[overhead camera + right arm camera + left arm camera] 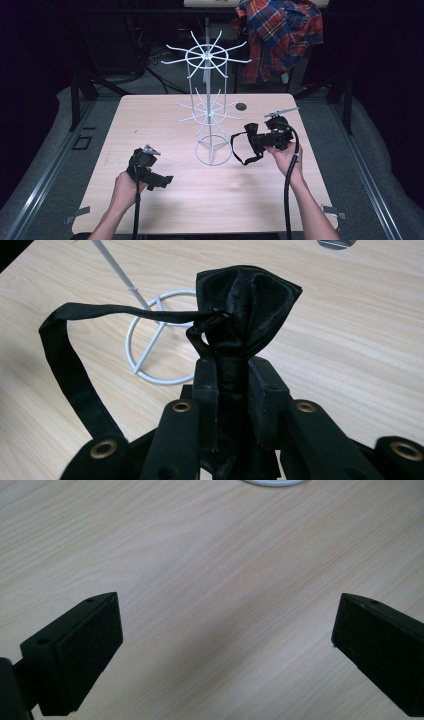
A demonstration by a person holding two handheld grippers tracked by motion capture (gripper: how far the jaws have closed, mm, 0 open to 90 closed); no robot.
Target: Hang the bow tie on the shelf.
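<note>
Bow tie: we hold the black satin bow tie (248, 305) clear of the light wooden bench (170, 200), just right of the white wire spinner rack (210, 107), likely so it can go on a prong
Strap: its black loop (65, 360) hangs free toward the rack's ring base
Right tool (235, 370): clamped tight on the tie's middle, bow standing above the jaws
Left tool (227, 645): jaws wide apart, nothing between them, low over bare bench, we judge it waiting
Behind: red and blue plaid shirt (280, 35) draped beyond the bench

black tools (250, 141), brass rivets, trailing cables
</note>
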